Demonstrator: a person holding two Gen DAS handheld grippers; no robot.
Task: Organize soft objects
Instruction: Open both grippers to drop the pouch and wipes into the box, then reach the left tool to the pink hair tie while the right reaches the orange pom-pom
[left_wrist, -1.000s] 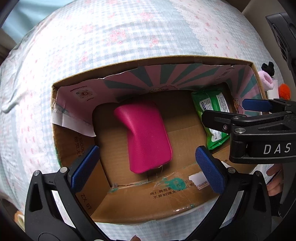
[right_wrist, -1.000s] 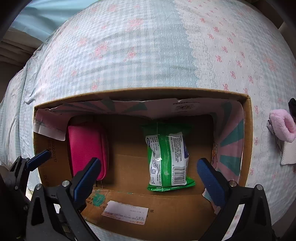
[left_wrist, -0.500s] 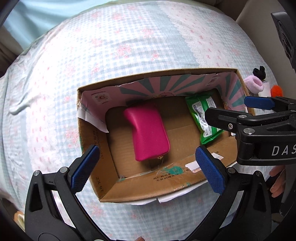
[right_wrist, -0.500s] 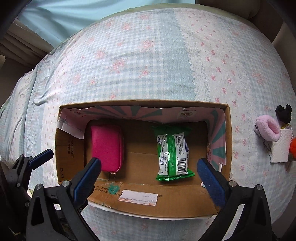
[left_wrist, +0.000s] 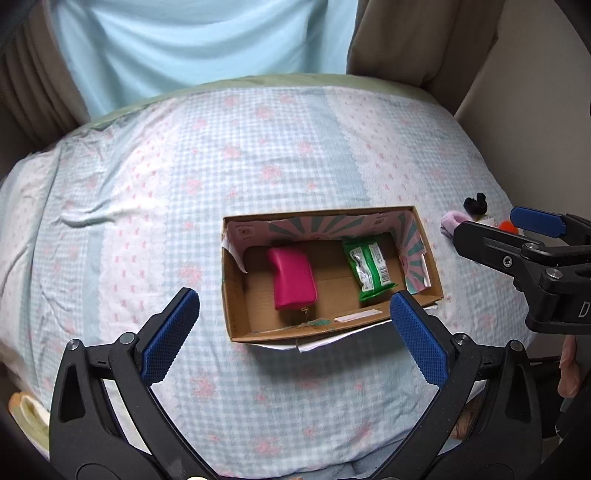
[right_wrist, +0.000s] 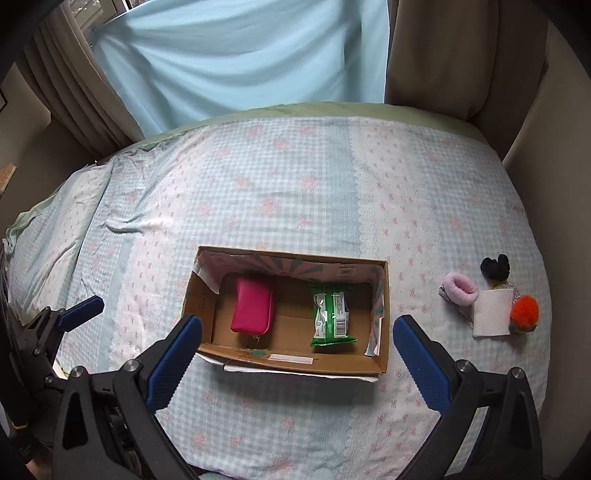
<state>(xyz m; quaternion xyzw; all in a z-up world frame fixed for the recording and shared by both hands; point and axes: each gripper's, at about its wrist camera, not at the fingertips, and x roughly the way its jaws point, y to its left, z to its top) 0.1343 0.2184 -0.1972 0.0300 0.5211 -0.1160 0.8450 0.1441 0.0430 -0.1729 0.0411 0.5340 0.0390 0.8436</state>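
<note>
The left gripper (left_wrist: 293, 330) hangs above the near edge of the bed (right_wrist: 295, 192) with its blue pads spread wide and nothing between them. Beyond it, an open cardboard box (right_wrist: 384, 314) sits on the checked bedspread, nearer the front edge than the curtained far edge. Inside, a pink pouch (right_wrist: 253, 310) lies flat toward the left end, and a green packet (right_wrist: 332, 314) lies flat toward the right end, the two well apart on the bare cardboard floor. The right gripper (right_wrist: 295, 356) hovers over the box's near wall, jaws likewise wide and empty. Toward the bed's right edge, outside the box, lie a pink scrunchie (right_wrist: 460, 288), a black hair tie (right_wrist: 495, 265), a folded white cloth (right_wrist: 491, 312) and an orange pompom (right_wrist: 524, 311), clustered close together.
</note>
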